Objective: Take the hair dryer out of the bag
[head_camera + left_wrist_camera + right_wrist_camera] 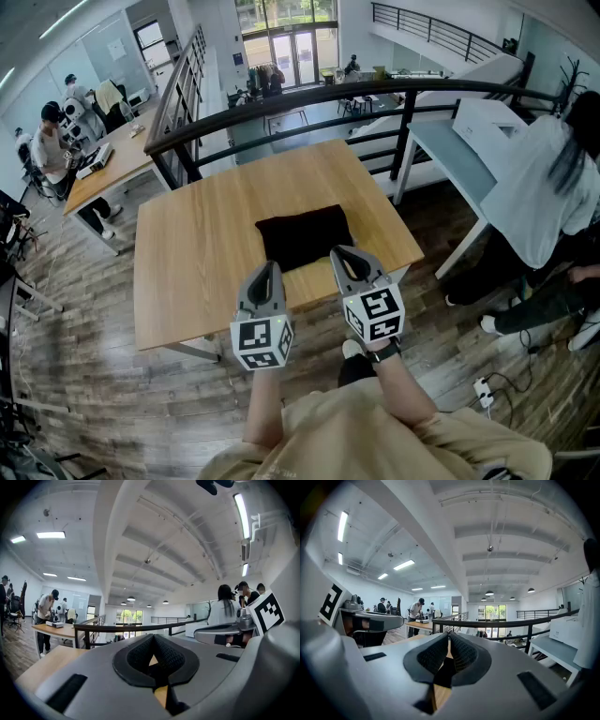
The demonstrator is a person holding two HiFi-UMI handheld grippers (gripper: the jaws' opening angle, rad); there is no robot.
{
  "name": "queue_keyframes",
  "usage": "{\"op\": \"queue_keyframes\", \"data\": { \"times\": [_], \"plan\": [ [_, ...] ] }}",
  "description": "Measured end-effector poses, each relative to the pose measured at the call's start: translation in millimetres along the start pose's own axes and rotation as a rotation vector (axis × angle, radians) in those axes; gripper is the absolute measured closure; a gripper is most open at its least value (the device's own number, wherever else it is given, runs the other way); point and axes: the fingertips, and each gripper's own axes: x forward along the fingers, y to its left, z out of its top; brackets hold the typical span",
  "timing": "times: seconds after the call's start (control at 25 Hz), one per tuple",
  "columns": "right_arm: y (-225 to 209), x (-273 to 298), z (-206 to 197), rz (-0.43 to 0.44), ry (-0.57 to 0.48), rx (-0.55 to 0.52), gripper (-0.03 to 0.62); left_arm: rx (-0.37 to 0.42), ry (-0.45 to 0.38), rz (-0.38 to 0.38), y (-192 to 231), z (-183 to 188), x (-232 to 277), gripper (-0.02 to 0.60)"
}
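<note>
A black bag (pixel 304 235) lies flat on the wooden table (pixel 197 253), near its front edge. No hair dryer shows; the bag hides whatever is inside. My left gripper (pixel 265 275) hovers at the bag's near left corner, jaws shut with nothing between them. My right gripper (pixel 348 259) hangs over the bag's near right edge, also shut and empty. In the left gripper view the closed pads (pixel 140 654) point level across the table, and in the right gripper view the pads (pixel 461 651) meet at the tips the same way.
A black railing (pixel 309 98) runs behind the table. A person in white (pixel 544 187) sits at a white desk (pixel 450 150) on the right. Other people work at a long table (pixel 108 164) at the far left. A power strip (pixel 484 391) lies on the floor.
</note>
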Motion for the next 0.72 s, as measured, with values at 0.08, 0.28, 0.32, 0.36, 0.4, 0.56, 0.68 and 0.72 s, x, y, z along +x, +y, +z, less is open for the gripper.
{"op": "queue_keyframes", "data": {
  "times": [0.08,0.28,0.32,0.36,0.4,0.56,0.68,0.72],
  "plan": [
    [-5.9,7.2,-3.5,-0.002,0.010,0.005,0.571,-0.003,0.005,-0.002,-0.2,-1.7,8.5,0.569],
    [-25.7,32.6,-9.8,0.000,0.042,0.020,0.571,-0.016,0.011,0.013,6.3,-3.0,37.0,0.569],
    [-30.5,38.7,-10.5,0.006,0.047,0.020,0.570,-0.020,0.013,0.018,7.8,-3.3,44.5,0.569],
    [-35.6,45.1,-10.9,0.014,0.052,0.018,0.570,-0.024,0.015,0.024,9.2,-3.5,52.4,0.569],
    [-40.7,52.0,-10.9,0.024,0.055,0.015,0.571,-0.029,0.016,0.031,10.7,-3.6,60.8,0.569],
    [-63.0,83.9,-4.7,0.070,0.055,-0.002,0.569,-0.043,0.014,0.063,16.8,-0.1,98.7,0.569],
    [-78.7,107.0,-1.4,0.102,0.051,-0.006,0.571,-0.046,0.012,0.085,19.7,3.3,124.3,0.569],
    [-84.1,114.9,-0.6,0.114,0.050,-0.008,0.570,-0.047,0.011,0.093,20.6,3.8,132.6,0.569]
  ]
}}
